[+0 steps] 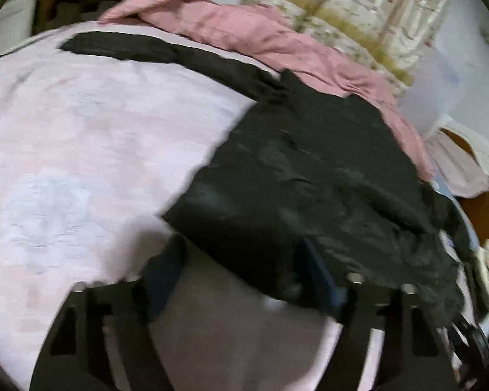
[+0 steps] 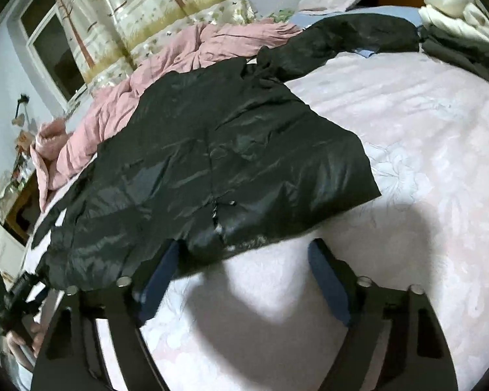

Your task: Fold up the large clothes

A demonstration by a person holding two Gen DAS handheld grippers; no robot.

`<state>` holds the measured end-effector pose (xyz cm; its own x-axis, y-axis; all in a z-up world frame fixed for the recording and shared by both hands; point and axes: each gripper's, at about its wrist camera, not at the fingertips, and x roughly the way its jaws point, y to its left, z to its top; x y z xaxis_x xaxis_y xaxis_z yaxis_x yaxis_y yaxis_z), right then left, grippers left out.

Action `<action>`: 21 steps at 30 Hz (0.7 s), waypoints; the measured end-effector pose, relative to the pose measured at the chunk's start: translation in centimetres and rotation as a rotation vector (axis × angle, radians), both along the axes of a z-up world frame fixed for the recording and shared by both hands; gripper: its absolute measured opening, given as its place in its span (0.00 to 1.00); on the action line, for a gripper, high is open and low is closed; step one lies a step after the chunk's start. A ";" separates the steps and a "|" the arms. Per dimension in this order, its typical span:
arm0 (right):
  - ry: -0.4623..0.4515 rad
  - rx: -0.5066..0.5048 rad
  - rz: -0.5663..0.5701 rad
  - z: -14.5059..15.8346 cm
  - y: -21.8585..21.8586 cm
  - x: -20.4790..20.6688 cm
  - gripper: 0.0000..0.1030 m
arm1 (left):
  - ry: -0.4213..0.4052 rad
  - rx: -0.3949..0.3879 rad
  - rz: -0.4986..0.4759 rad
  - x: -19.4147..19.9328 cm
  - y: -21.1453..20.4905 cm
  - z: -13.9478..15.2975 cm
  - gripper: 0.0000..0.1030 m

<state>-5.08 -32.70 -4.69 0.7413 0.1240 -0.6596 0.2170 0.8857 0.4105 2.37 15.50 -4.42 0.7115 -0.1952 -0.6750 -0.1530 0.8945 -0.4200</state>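
We see a shiny black padded jacket (image 2: 218, 169) spread flat across a bed covered with a pale pink floral bedspread (image 2: 407, 150). Its hem lies nearest to us, one sleeve stretches away toward the far left in the left wrist view, and the other sleeve reaches toward a pile of pale and dark clothes (image 2: 453, 9) at the far right of the right wrist view. Beyond the jacket lies a crumpled dusty-pink quilt (image 1: 260, 36), against a wall with a tree-patterned covering (image 2: 166, 9).

Our left gripper (image 1: 241, 270) hangs over the hem's left corner with its jaws apart; one blue-padded finger stands over the bedspread and the other over the black fabric, and nothing is clamped between them. The blur keeps us from telling whether the fingers touch the cloth.

Our right gripper (image 2: 244, 260) is likewise unclenched at the lower hem; its left finger lies at the jacket's edge, the right one over bare bedspread, and the hem sits between them ungrasped. In the right wrist view, a hand (image 2: 22, 342) shows at the lower left edge.
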 end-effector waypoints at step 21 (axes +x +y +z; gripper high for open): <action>-0.073 -0.130 -0.040 2.7 0.0 -3.6 0.30 | -0.104 0.196 -0.054 -5.7 -3.5 4.7 0.35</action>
